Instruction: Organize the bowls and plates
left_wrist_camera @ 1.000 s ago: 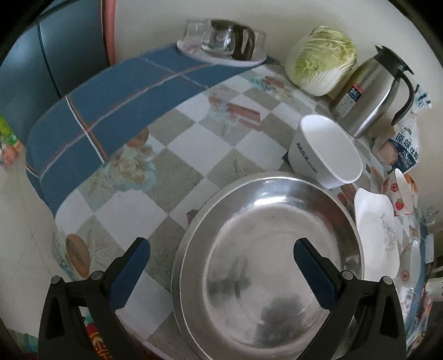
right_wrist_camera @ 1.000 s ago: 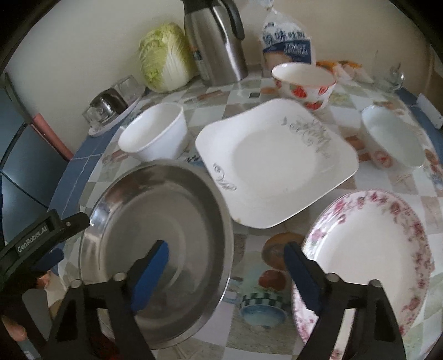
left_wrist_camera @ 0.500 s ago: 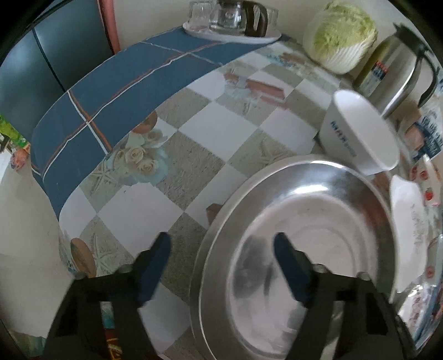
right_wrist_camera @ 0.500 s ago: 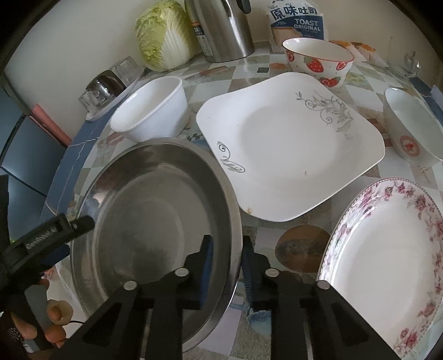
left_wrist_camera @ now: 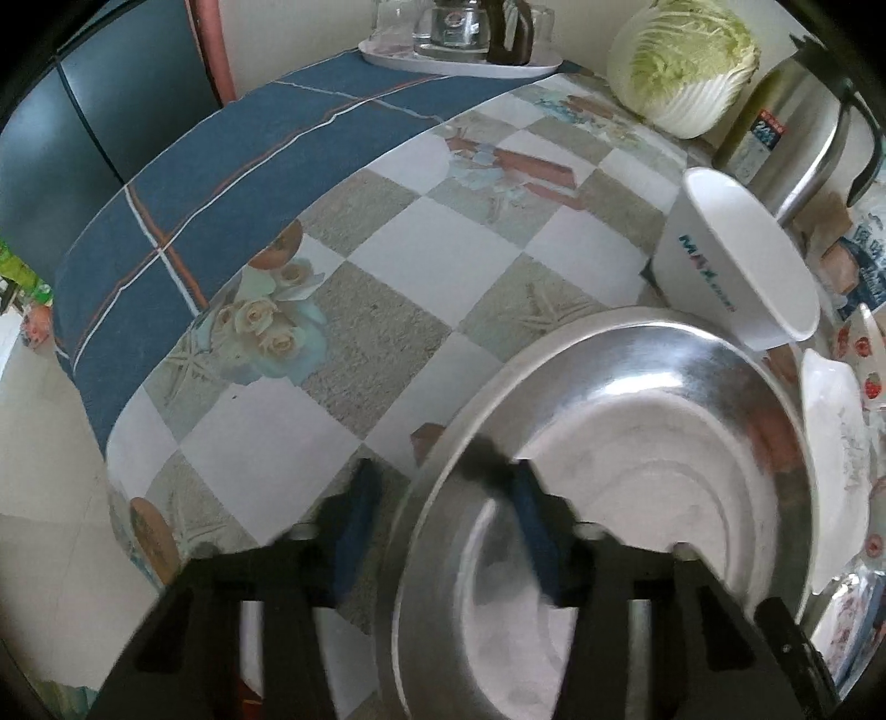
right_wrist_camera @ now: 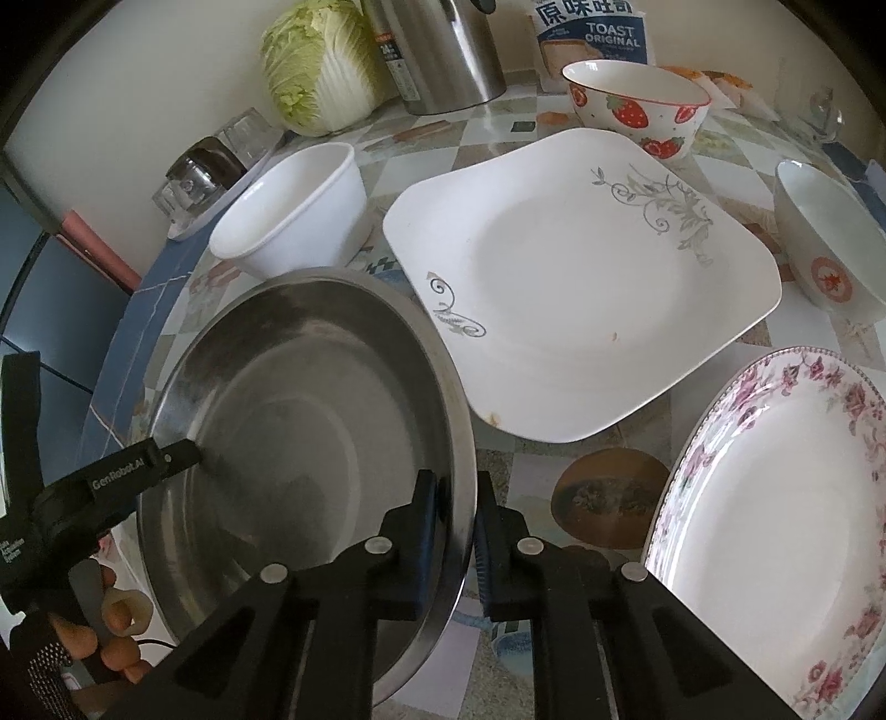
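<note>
A large steel basin (right_wrist_camera: 288, 421) sits at the table's near left; it also shows in the left wrist view (left_wrist_camera: 637, 443). My right gripper (right_wrist_camera: 457, 526) is shut on the basin's right rim. My left gripper (left_wrist_camera: 443, 515) straddles the basin's left rim, one finger inside and one outside, with the jaws still a little apart around it. A white bowl (right_wrist_camera: 293, 216) stands behind the basin. A square white plate (right_wrist_camera: 576, 277) lies in the middle. A floral round plate (right_wrist_camera: 786, 531) lies at the right. A strawberry bowl (right_wrist_camera: 637, 105) and a white bowl (right_wrist_camera: 825, 243) stand farther back.
A cabbage (right_wrist_camera: 315, 72), a steel thermos jug (right_wrist_camera: 443, 50) and a toast bag (right_wrist_camera: 592, 33) stand along the back wall. A tray of glasses (left_wrist_camera: 459, 39) sits at the far left corner. The table edge drops off at the left (left_wrist_camera: 99, 387).
Both grippers have closed in on the steel basin's rim: the right went from wide open to shut on it, the left narrowed around the opposite rim. Both moved closer to the basin.
</note>
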Motion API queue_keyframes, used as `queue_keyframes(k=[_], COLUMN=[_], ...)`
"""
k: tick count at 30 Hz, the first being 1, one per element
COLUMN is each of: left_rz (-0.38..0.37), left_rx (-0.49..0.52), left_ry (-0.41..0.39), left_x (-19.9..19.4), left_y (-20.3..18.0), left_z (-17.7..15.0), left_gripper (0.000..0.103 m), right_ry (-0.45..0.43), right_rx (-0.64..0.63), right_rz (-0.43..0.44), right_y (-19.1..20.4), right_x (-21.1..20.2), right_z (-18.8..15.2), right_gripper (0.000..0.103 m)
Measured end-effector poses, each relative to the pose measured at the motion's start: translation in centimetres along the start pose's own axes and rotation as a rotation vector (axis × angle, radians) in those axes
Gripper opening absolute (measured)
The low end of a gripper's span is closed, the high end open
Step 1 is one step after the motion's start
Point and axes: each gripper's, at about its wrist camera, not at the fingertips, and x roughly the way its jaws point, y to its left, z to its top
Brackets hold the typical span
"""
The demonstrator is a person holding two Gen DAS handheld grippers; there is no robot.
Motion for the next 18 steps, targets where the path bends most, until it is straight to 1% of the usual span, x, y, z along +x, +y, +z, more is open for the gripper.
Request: queue_keyframes(k=[9,14,18], left_rz=[-0.055,-0.055,-0.082], left_rx=[-0.040,-0.025,-0.040], left_ry=[-0.008,-0.040,-0.050], left_x=[-0.6,-1.5,-2.7], left_y=[1.1,1.7,1.7], left_z=[-0.2,0.1,-0.5], left_gripper=[0.036,0.031,0.030], right_ry=[-0.009,-0.046,-0.071], right_rx=[-0.025,-0.062,-0.073], right_rz=[0.008,0.005,0.019], right_y=[0.4,0.8,0.9], right_x=[-0.5,-1.6,-2.6], right_z=[-0.1,-0.1,0.1], right_gripper=[0.013,0.013,0.014])
